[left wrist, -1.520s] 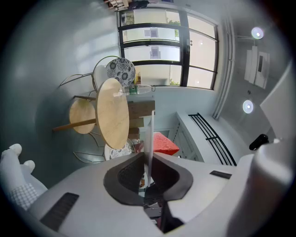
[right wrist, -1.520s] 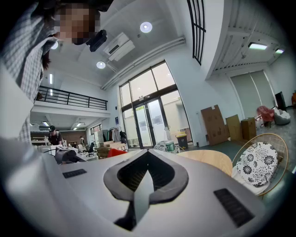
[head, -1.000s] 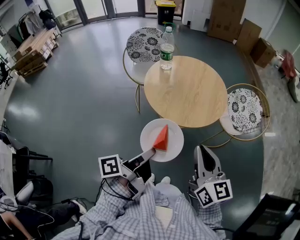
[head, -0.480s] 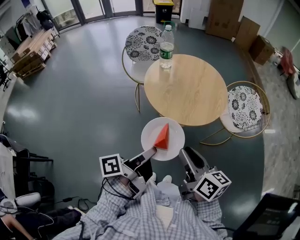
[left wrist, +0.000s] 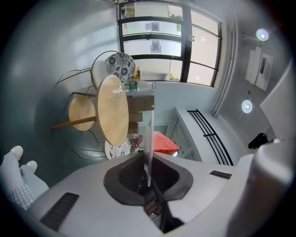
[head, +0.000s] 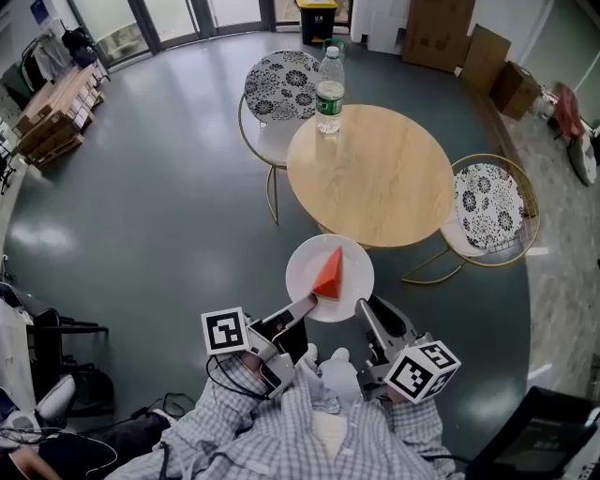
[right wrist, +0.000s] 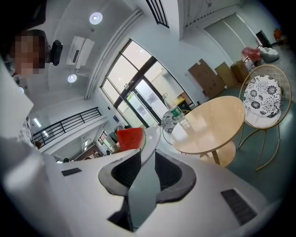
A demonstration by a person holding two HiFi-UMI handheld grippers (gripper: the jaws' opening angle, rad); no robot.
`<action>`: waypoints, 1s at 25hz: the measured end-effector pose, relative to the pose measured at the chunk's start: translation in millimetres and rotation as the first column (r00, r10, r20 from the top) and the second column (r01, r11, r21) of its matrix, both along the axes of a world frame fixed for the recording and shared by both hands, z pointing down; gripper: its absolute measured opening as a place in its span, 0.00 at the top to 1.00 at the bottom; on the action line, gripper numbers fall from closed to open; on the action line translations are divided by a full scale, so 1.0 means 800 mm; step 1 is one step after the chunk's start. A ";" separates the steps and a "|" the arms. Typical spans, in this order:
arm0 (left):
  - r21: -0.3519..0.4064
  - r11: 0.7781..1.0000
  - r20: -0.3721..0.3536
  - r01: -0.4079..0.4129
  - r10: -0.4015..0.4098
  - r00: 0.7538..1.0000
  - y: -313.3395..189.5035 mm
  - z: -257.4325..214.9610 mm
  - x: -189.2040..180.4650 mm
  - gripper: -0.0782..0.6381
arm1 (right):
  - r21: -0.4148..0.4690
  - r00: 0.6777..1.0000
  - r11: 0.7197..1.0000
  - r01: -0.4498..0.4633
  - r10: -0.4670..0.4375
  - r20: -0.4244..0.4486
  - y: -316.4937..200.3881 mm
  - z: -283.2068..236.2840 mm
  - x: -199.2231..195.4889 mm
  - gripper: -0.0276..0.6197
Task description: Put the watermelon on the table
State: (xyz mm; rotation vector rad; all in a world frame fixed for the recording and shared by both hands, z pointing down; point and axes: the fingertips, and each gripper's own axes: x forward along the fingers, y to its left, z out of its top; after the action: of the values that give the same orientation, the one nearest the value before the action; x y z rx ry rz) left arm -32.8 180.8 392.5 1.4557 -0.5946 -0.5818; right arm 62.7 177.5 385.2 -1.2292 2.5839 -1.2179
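Observation:
A red watermelon wedge [head: 328,275] lies on a white plate [head: 314,255] held in the air just short of the round wooden table [head: 375,178]. My left gripper [head: 307,302] is shut on the plate's near left rim; in the left gripper view the plate [left wrist: 149,139] runs edge-on between the pads with the wedge [left wrist: 164,143] beyond. My right gripper [head: 364,307] is at the plate's near right rim. In the right gripper view the rim [right wrist: 148,148] sits between the closed-in jaws, and the wedge [right wrist: 129,138] shows behind it.
A water bottle [head: 329,89] stands at the table's far left edge. Two patterned chairs [head: 281,84] [head: 492,211] flank the table. Cardboard boxes [head: 459,28] and a bin [head: 314,14] stand at the back. The person's checked shirt [head: 309,441] fills the bottom.
My right gripper has swung left and rolled, coming from beside the plate onto its right rim. The left gripper and the plate have hardly moved.

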 end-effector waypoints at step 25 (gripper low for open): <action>-0.016 0.998 0.028 0.061 -0.061 0.998 -0.083 0.020 0.015 0.85 | 0.004 0.997 0.997 0.080 -0.080 -0.002 -0.091 0.024 0.013 0.80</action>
State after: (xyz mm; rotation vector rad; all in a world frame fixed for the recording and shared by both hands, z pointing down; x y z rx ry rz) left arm -20.5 114.3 408.9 1.4360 -0.6657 -0.6044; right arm 73.4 104.8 404.5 -1.1368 2.6593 -1.2252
